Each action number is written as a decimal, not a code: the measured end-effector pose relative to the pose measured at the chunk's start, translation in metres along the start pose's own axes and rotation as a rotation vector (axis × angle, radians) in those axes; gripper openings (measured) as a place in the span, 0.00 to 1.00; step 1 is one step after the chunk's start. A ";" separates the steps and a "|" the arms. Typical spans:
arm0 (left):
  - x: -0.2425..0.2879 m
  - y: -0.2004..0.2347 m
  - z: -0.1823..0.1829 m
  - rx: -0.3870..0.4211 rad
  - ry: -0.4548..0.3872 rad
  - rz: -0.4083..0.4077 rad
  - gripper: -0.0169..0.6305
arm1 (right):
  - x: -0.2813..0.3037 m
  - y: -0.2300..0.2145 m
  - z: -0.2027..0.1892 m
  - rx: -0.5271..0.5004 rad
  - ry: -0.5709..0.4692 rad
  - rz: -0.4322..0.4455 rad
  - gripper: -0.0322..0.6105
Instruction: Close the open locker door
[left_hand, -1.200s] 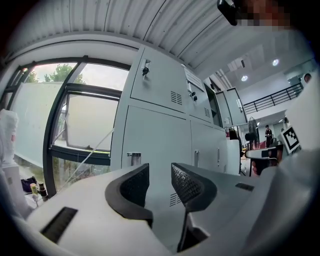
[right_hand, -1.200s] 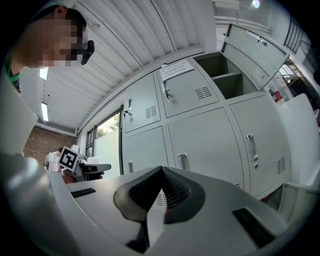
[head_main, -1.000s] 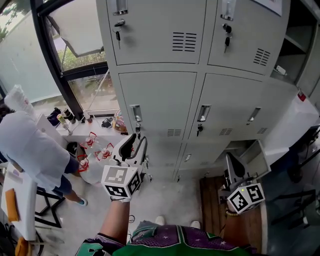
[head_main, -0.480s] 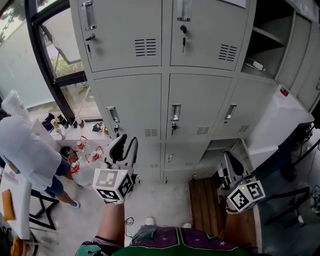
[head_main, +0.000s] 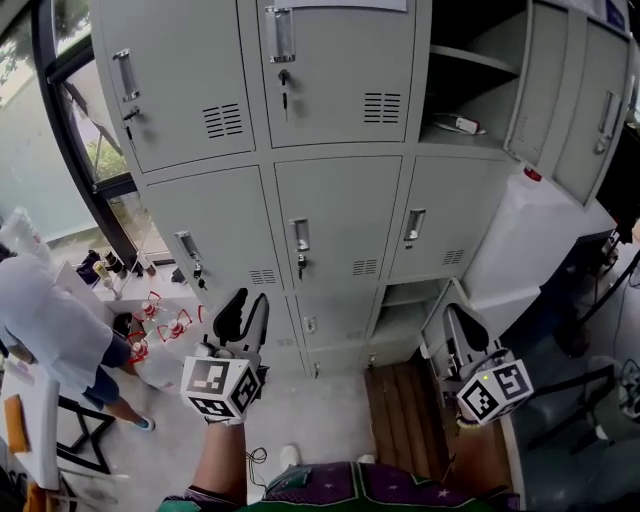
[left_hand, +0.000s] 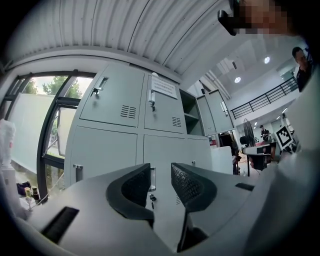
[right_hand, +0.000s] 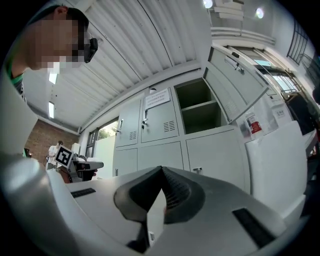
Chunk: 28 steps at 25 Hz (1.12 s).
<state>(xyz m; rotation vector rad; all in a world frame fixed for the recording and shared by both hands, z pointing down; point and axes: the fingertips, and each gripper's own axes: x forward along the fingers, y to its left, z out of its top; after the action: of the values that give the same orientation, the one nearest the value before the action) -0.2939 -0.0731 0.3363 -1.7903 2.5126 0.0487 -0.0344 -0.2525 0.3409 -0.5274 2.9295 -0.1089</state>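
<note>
Approach step. Left hand-held gripper (head_main: 250, 298) is half-open and empty; right hand-held gripper (head_main: 457, 314) is shut and empty. The open locker door (right_hand: 235, 75) hangs up-right of the right one, well apart. Next: reach it and push it shut.

No legible text, even on the locker notice (left_hand: 164, 87)

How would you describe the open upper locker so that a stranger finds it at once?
Face the grey locker bank. In its top row, at the right, the open locker shows a dark inside with one shelf, and its door hangs out to the right. The two top lockers left of it are shut.
</note>
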 end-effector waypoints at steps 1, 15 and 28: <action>0.000 -0.007 -0.001 -0.002 -0.004 0.002 0.26 | -0.005 -0.008 0.003 -0.008 0.001 0.003 0.06; 0.017 -0.135 -0.007 0.012 -0.044 -0.081 0.14 | -0.066 -0.079 0.005 -0.027 -0.021 0.024 0.06; 0.032 -0.183 -0.007 0.003 -0.058 -0.137 0.06 | -0.075 -0.092 0.006 -0.059 -0.038 0.054 0.06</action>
<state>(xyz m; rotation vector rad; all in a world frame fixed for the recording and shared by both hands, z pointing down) -0.1310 -0.1632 0.3420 -1.9255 2.3438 0.0894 0.0675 -0.3123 0.3550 -0.4537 2.9143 -0.0054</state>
